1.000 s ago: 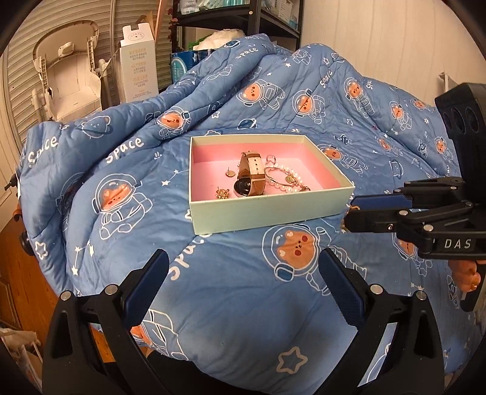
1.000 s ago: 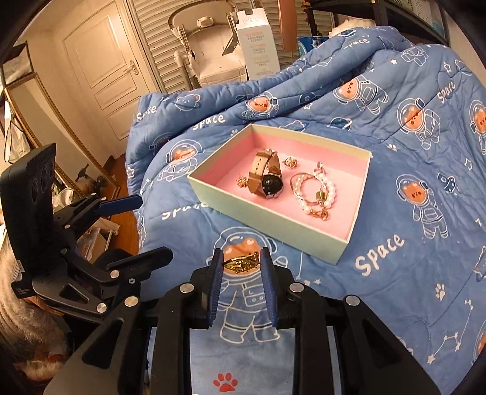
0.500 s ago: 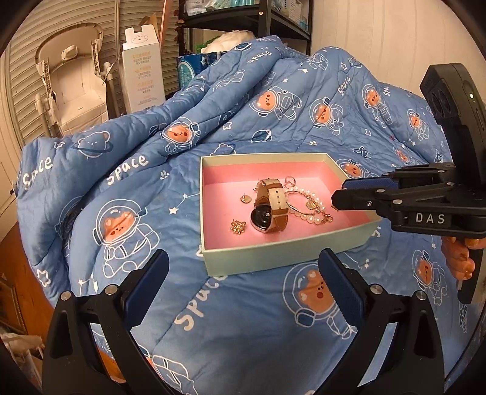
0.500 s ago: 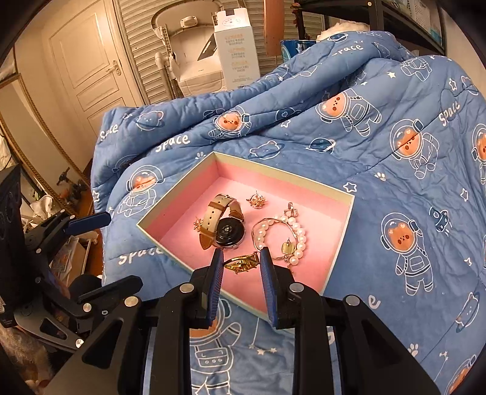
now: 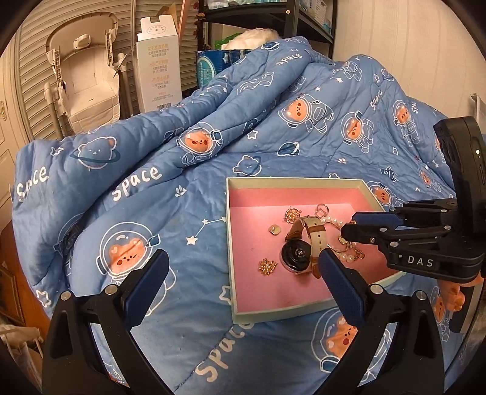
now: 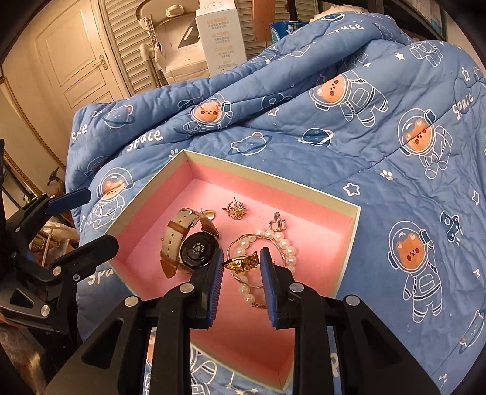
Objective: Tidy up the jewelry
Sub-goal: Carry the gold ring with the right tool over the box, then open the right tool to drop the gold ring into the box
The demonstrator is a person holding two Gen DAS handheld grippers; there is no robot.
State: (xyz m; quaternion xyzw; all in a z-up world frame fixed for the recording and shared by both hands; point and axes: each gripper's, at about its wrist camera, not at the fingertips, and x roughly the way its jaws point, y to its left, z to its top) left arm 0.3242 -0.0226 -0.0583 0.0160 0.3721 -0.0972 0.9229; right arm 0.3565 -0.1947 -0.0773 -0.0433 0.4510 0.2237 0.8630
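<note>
A pale green box with a pink lining [image 6: 331, 231] [image 5: 243, 316] lies on the blue quilt. In it are a watch with a tan strap [image 6: 196, 252] [image 5: 296, 253], a pearl bracelet [image 6: 282, 243], a gold star-shaped piece [image 5: 267, 266], a round gold earring [image 6: 235, 209] and a small ring [image 6: 278, 224]. My right gripper [image 6: 242, 263] is shut on a small gold brooch [image 6: 242, 263] and holds it over the box, above the bracelet. It also shows in the left wrist view [image 5: 349, 224]. My left gripper [image 5: 243, 270] is open and empty, at the box's left front.
The blue space-bear quilt [image 5: 212, 145] rises in folds behind the box. Beyond the bed stand a white carton [image 5: 158, 66], a baby seat [image 5: 88, 79] and dark shelves [image 5: 273, 18]. A door [image 6: 73, 57] is at the far left.
My right gripper has carried the gold brooch forward from in front of the box to over its pink floor. My left gripper has moved closer and to the box's left.
</note>
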